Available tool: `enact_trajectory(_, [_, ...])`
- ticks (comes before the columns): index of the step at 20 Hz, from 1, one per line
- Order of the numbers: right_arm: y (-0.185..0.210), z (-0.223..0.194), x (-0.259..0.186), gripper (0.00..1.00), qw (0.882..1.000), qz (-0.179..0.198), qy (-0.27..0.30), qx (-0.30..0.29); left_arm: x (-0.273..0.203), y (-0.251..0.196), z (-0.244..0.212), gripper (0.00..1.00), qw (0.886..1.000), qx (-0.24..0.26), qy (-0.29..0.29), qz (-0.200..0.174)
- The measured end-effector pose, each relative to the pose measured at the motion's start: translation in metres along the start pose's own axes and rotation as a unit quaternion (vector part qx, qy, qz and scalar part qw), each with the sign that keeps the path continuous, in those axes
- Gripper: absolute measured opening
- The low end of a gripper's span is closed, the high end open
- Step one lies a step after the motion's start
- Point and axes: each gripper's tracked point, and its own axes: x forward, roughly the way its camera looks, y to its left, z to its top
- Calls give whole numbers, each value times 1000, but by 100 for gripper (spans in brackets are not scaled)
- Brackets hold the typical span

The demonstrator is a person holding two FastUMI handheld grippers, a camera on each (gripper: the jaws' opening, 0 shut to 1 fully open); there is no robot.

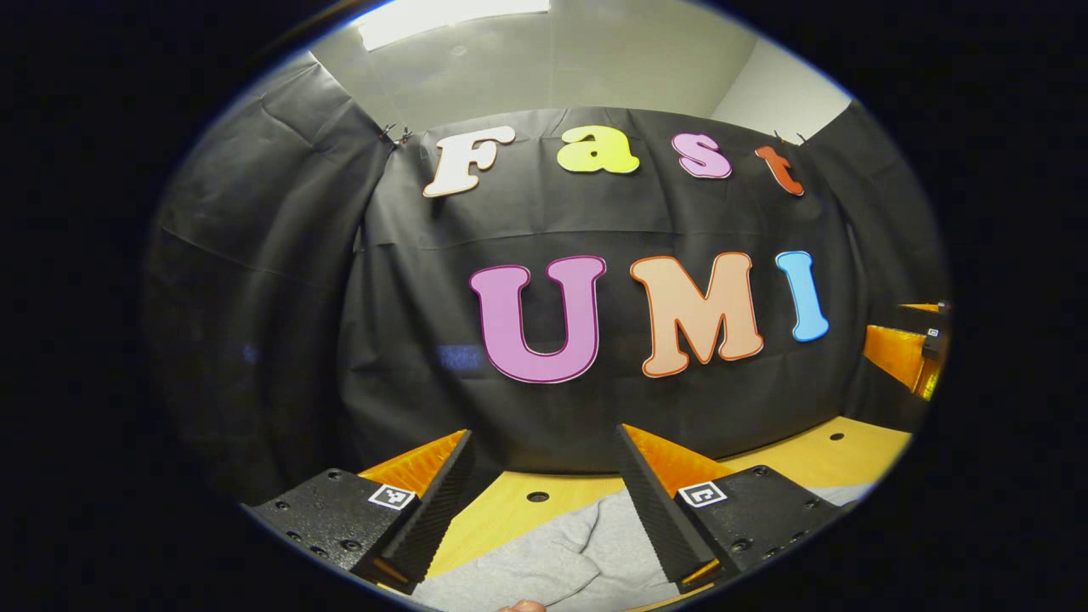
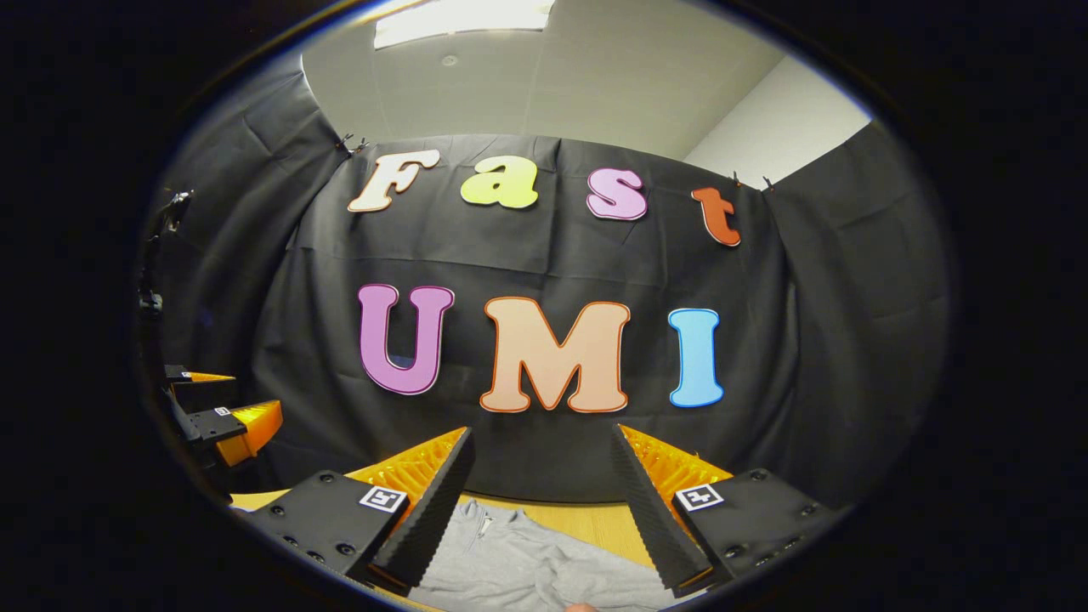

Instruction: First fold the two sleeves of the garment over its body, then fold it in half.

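Left gripper (image 1: 544,493), raised above the desk (image 1: 501,510): fingers spread wide, grasping nothing. The grey garment (image 1: 552,561) lies on the desk below and between the fingers, its cloth rumpled. Right gripper (image 2: 540,489), likewise raised: fingers released and apart, nothing between them. In the right gripper view the garment (image 2: 527,561) lies beneath the fingers, a zipped collar near the left finger (image 2: 425,510). The left gripper appears well off to the left of these fingers.
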Motion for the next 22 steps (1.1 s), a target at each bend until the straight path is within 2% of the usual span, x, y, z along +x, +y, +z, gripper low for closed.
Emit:
enact_trajectory(5, [-10,-8,3,98,1000,-4,16,5,4,-7,-3,95,1000,-1,0,-9])
enact_trajectory(9, [-40,-13,4,99,999,-30,24,-13,8,-19,-3,98,1000,-7,-3,-23])
enact_trajectory(10, [-49,-14,5,99,999,-37,27,-18,9,-23,-3,96,1000,-8,-2,-27])
enact_trajectory(11, [-61,-16,7,96,998,-46,31,-18,11,-25,-4,99,1000,-10,-2,-29])
enact_trajectory(12, [-74,-19,7,99,998,-58,34,-16,10,-27,-6,99,999,-11,-1,-31])
enact_trajectory(13, [-89,-20,8,99,997,-72,39,-14,10,-29,-7,95,999,-12,1,-32])
enact_trajectory(15, [-122,-29,9,96,993,-102,52,-15,10,-32,-7,94,999,-13,2,-34])
enact_trajectory(16, [-139,-36,7,96,991,-116,60,-18,10,-33,-7,99,999,-13,2,-35])
enact_trajectory(19, [-187,-55,-2,100,984,-154,86,-33,11,-33,-8,99,999,-10,4,-35])
enact_trajectory(20, [-201,-61,-6,99,981,-164,93,-40,10,-34,-10,95,999,-10,4,-35])
enact_trajectory(22, [-223,-73,-14,99,976,-180,109,-53,10,-36,-11,94,999,-9,7,-37])
